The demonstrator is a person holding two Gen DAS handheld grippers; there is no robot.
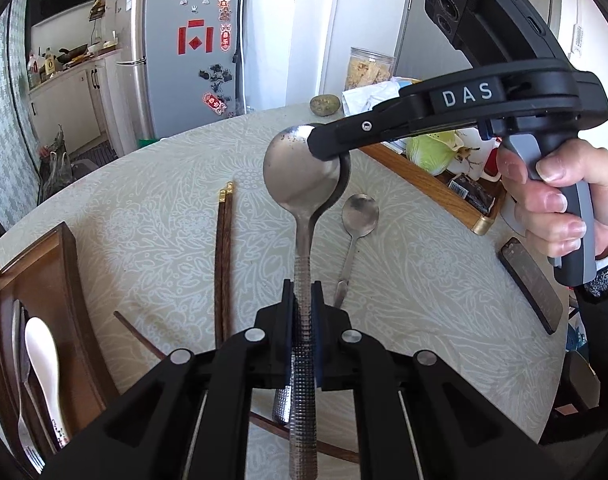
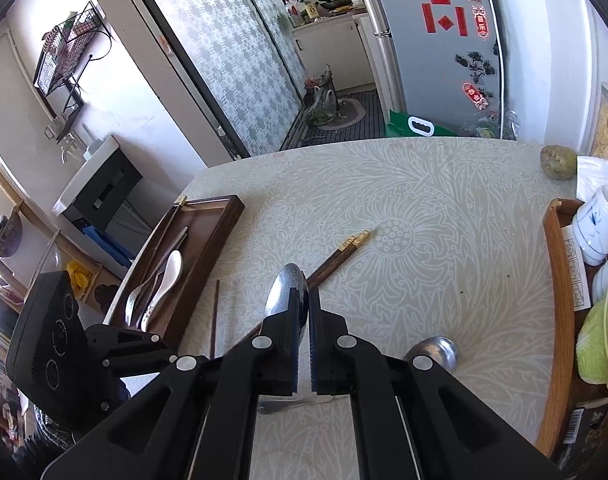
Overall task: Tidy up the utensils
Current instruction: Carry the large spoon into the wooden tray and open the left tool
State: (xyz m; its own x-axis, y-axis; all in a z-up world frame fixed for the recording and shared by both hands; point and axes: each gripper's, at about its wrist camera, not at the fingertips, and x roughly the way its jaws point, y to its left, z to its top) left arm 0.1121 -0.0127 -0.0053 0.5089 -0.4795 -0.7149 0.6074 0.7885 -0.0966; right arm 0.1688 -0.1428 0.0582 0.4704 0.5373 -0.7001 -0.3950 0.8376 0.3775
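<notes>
While I held both grippers above it, the round desk [image 1: 152,208] filled most of each view, covered in a pale cloth printed with white leaf and flower shapes. Behind it stood a grey fridge [image 1: 184,52] dotted with red stickers, beside a doorway into a small kitchen. One dark wooden tray [image 1: 64,264] sat at the desk's left edge, holding a white ceramic spoon [image 1: 42,356] and some metal cutlery I could not count. A lighter wooden tray [image 1: 435,184] with cabbage and cups lay on the right.

My left gripper [image 1: 302,292] had its fingers pinching the knurled handle of the large steel spoon [image 1: 300,176], which was off the desk with its bowl pointing away. My right gripper [image 2: 304,300] had its fingers pressed together on the rim of that same bowl. One pair of brown chopsticks [image 1: 224,256] with gold caps lay flat on the cloth, two more sticks lay apart, and one smaller metal spoon [image 1: 357,220] rested just right of the lifted one.
</notes>
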